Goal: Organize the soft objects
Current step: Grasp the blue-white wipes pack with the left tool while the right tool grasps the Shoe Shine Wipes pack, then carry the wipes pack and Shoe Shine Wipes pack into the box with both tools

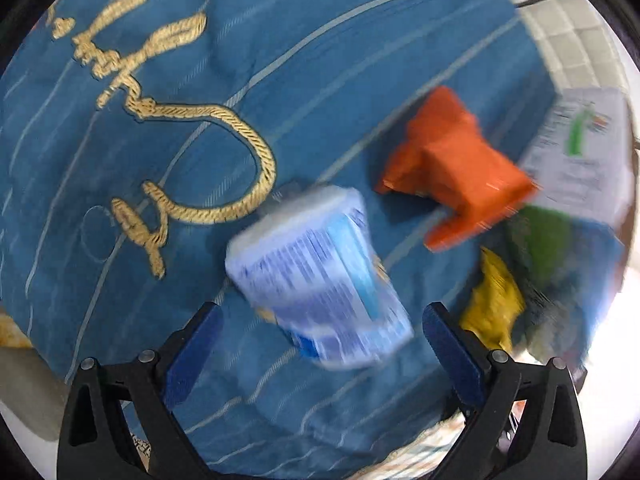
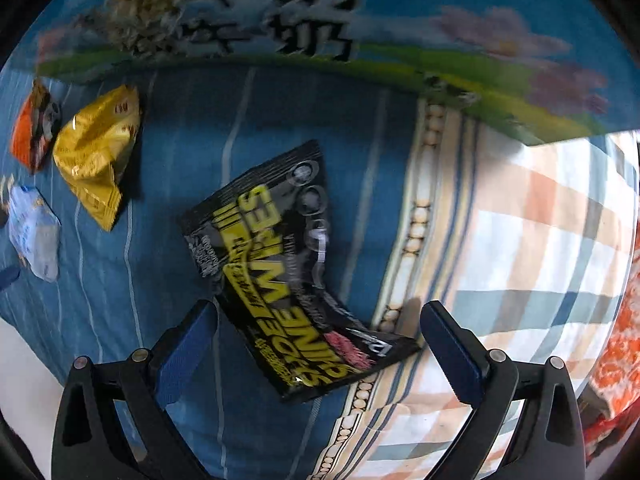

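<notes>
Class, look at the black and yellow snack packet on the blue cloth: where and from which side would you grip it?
Probably across the black and yellow packet from above, on its raised, curled edges: it lies nearly flat, already between the open right hand-held gripper fingers.

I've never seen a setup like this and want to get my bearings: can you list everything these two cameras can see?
Blue bedspread: one, blue with pale stripes and gold rope stitching, under everything.
Pale blue packet: one, white and blue, ahead of the left gripper.
Orange packet: one, orange, beyond the pale blue one.
Yellow packet: one, gold, beside the orange packet.
Black packet: one, black with yellow lettering, ahead of the right gripper.
Carton: one, blue and green with dark characters, behind the black packet.
Checked cloth: one, orange, blue and white, right of the bedspread.
Left gripper: one, black with blue pads, open.
Right gripper: one, the same, open.
</notes>
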`<state>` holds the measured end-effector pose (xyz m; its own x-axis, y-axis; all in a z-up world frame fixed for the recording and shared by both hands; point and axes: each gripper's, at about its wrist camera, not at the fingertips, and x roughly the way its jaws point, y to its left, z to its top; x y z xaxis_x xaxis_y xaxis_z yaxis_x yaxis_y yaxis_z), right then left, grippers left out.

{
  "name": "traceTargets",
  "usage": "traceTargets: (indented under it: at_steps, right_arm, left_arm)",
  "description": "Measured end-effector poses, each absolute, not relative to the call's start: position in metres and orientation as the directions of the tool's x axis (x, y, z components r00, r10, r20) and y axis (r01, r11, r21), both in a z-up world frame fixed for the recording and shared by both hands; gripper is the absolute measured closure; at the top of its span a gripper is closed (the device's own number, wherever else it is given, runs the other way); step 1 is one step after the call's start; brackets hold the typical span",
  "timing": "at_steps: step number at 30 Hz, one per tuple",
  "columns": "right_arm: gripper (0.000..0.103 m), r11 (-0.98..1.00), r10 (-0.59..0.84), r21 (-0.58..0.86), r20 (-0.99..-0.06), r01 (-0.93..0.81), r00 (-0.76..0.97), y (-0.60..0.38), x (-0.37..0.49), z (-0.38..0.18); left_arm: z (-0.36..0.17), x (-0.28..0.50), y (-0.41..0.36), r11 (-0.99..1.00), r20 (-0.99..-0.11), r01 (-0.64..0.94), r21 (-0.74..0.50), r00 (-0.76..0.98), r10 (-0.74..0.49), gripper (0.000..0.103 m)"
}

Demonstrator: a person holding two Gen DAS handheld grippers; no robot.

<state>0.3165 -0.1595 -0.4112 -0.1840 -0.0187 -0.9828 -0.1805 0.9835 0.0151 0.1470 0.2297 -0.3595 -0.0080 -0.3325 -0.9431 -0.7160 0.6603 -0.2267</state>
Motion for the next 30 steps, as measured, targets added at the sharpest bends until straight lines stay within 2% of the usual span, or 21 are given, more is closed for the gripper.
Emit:
traceTargets:
  at_steps: [1,2,3,4,6,8,10,13,18,19,22,28,30]
  right_arm:
    - [0.003,0.980,-0.031,0.006,-0.982,-0.197,-0.187,-0.158,0.316,-0.414]
    - [0.008,0.975,-0.058,-0.014,-0.979,-0.221,-0.194,-0.155,0.315,-0.419]
    - [0.012,0.973,-0.074,-0.027,-0.978,-0.229,-0.197,-0.155,0.315,-0.421]
    - [0.015,0.973,-0.079,-0.032,-0.977,-0.228,-0.200,-0.155,0.313,-0.423]
    - [0.027,0.975,-0.068,-0.025,-0.979,-0.222,-0.190,-0.157,0.311,-0.420]
    - [0.048,0.978,-0.071,-0.030,-0.978,-0.208,-0.194,-0.158,0.308,-0.417]
    - [0.053,0.987,-0.045,-0.009,-0.973,-0.161,-0.225,-0.167,0.303,-0.417]
    - [0.054,0.996,0.013,0.036,-0.961,-0.079,-0.275,-0.182,0.290,-0.421]
    - [0.053,0.989,0.149,0.145,-0.921,0.040,-0.360,-0.202,0.259,-0.428]
    - [0.051,0.987,0.159,0.153,-0.917,0.045,-0.366,-0.204,0.255,-0.429]
    - [0.036,0.989,0.146,0.143,-0.925,0.035,-0.351,-0.208,0.250,-0.427]
    - [0.035,0.994,0.091,0.105,-0.936,-0.022,-0.340,-0.209,0.236,-0.428]
    - [0.036,0.996,0.072,0.087,-0.937,-0.029,-0.342,-0.190,0.224,-0.433]
  left_arm:
    - [-0.367,0.149,0.230,0.660,-0.944,-0.721,-0.212,-0.022,-0.328,0.011]
    - [-0.372,0.151,0.228,0.664,-0.945,-0.718,-0.206,-0.030,-0.325,0.027]
    - [-0.377,0.153,0.226,0.674,-0.946,-0.711,-0.201,-0.037,-0.321,0.035]
    - [-0.378,0.153,0.223,0.684,-0.947,-0.701,-0.200,-0.040,-0.318,0.035]
    - [-0.377,0.155,0.214,0.722,-0.955,-0.665,-0.191,-0.042,-0.292,0.040]
    - [-0.369,0.158,0.196,0.797,-0.972,-0.582,-0.160,-0.046,-0.229,0.042]
    - [-0.361,0.161,0.172,0.876,-0.986,-0.470,-0.111,-0.060,-0.157,0.044]
    - [-0.351,0.154,0.127,0.962,-0.996,-0.270,-0.040,-0.069,-0.061,0.045]
    - [-0.353,0.129,0.057,0.998,-0.991,-0.040,-0.041,-0.122,-0.046,0.046]
    - [-0.355,0.126,0.048,0.999,-0.990,-0.025,-0.049,-0.130,-0.051,0.046]
    - [-0.363,0.121,0.030,0.999,-0.989,-0.022,-0.048,-0.142,-0.050,0.044]
    - [-0.381,0.113,0.028,0.991,-0.988,-0.115,-0.067,-0.131,-0.082,0.043]
    - [-0.384,0.109,0.027,0.992,-0.989,-0.114,-0.063,-0.124,-0.077,0.047]
